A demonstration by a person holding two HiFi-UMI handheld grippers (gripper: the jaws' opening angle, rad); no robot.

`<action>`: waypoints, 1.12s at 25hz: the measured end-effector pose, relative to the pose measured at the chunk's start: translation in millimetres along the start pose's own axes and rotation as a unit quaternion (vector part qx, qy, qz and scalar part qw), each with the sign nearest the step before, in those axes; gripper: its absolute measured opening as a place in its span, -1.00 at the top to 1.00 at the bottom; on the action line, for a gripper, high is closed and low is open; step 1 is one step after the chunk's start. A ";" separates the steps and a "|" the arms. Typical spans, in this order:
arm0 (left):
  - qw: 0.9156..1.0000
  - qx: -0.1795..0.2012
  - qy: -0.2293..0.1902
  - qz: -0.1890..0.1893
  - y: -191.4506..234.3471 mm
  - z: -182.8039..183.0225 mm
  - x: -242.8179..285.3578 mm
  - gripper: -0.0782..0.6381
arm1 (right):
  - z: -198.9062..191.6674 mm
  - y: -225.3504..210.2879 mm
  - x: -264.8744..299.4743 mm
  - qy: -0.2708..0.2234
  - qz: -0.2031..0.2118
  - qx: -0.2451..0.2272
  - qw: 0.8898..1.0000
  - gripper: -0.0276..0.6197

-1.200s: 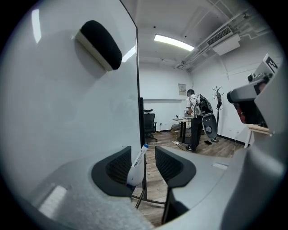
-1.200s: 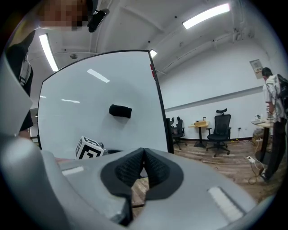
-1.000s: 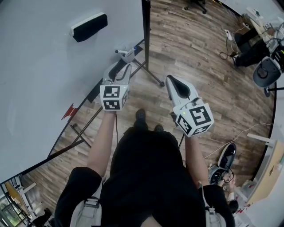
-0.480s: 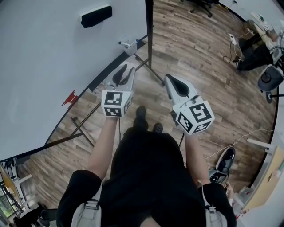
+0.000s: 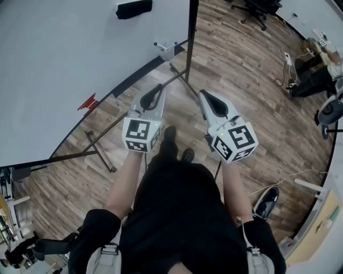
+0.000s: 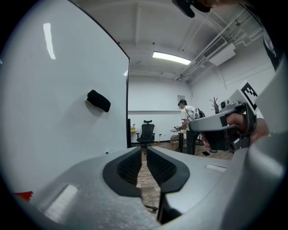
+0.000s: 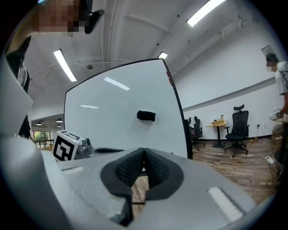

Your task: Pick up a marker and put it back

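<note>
A white marker [image 5: 161, 46] lies by a small white holder [image 5: 168, 51] on the whiteboard's ledge, far ahead of both grippers. My left gripper [image 5: 156, 89] hangs over the wooden floor, short of the ledge. Its jaws are closing to a narrow gap with nothing between them; the left gripper view shows the left gripper [image 6: 144, 151] empty, aimed along the board. My right gripper [image 5: 205, 95] is level with it to the right, shut on nothing. In its own view the right gripper [image 7: 144, 153] has its pads touching at the tips.
The whiteboard [image 5: 64, 64] fills the left, with a black eraser [image 5: 134, 8] stuck on it and a red thing [image 5: 88, 101] on its ledge. Its stand's legs [image 5: 182, 80] cross the floor ahead. Office chairs [image 5: 257, 8], cables and a standing person [image 6: 191, 123] are farther off.
The left gripper's jaws have narrowed from wide apart to a thin gap. The marker and ledge now lie farther ahead of the grippers. The right gripper has hardly moved.
</note>
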State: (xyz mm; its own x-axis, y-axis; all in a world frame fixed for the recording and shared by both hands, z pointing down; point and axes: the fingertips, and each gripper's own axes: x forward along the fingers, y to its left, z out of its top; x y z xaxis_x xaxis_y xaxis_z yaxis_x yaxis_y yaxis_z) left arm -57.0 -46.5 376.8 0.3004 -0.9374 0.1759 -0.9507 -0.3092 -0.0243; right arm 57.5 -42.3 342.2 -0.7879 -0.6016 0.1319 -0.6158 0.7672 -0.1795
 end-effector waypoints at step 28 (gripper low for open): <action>0.999 -0.007 -0.033 -0.017 -46.2 26.6 -25.7 0.75 | -4.4 6.5 -36.9 0.003 -0.010 -0.030 1.000 0.91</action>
State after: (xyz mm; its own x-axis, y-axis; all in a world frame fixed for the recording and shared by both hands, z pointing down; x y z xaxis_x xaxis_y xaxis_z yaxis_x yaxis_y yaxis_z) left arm -18.8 -12.3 347.2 0.3371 -0.9349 0.1114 -0.9405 -0.3398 -0.0063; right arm 82.5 -14.2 340.5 -0.7750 -0.6163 0.1400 -0.6310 0.7666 -0.1187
